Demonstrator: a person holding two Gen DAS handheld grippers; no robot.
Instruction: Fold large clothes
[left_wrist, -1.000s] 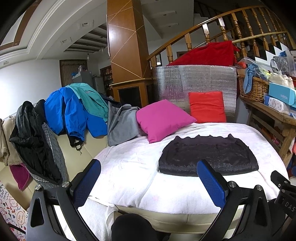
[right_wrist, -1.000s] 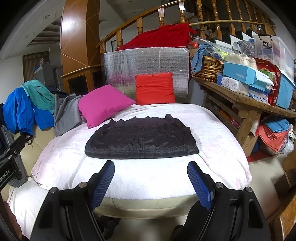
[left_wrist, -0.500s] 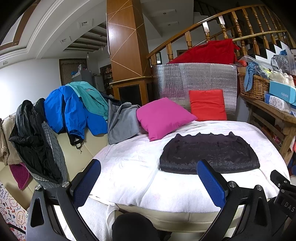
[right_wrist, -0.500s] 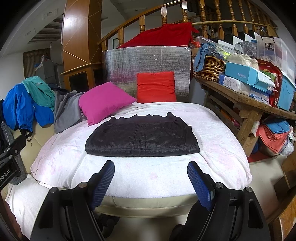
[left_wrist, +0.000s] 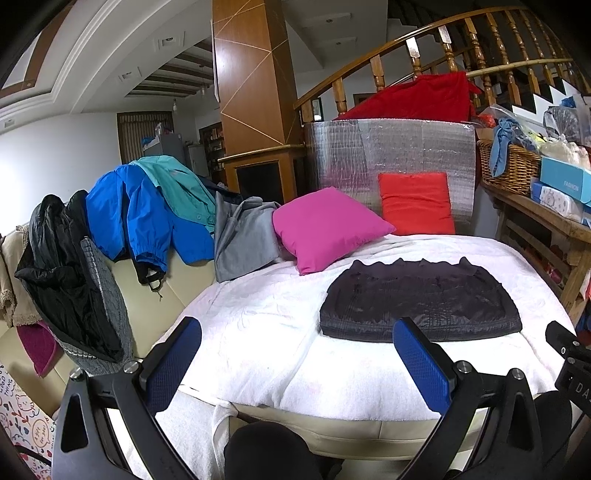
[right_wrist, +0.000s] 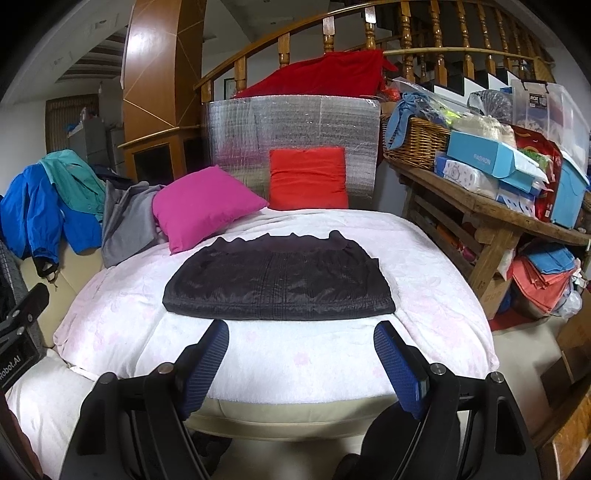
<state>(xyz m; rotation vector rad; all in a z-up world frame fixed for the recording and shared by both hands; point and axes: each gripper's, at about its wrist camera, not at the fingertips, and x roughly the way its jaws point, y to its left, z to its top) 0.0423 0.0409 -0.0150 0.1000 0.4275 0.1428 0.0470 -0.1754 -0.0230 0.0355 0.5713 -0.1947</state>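
Black quilted garment (right_wrist: 279, 282) lies folded flat, mid white bedspread (right_wrist: 303, 354) | left gripper (left_wrist: 297, 354) jaws spread, empty | right gripper (right_wrist: 301, 349) jaws spread, empty, near its front edge | step: this fold looks finished | next: probably fetch a jacket from the sofa pile (left_wrist: 147, 218).

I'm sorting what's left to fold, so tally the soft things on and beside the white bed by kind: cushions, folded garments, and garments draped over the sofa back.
Cushions: 2, the magenta square cushion and red square cushion.
Folded garments: 1, the black quilted jacket.
Draped garments clearly told apart: 4, the blue jacket, teal shirt, grey top, black coat.
Total: 7
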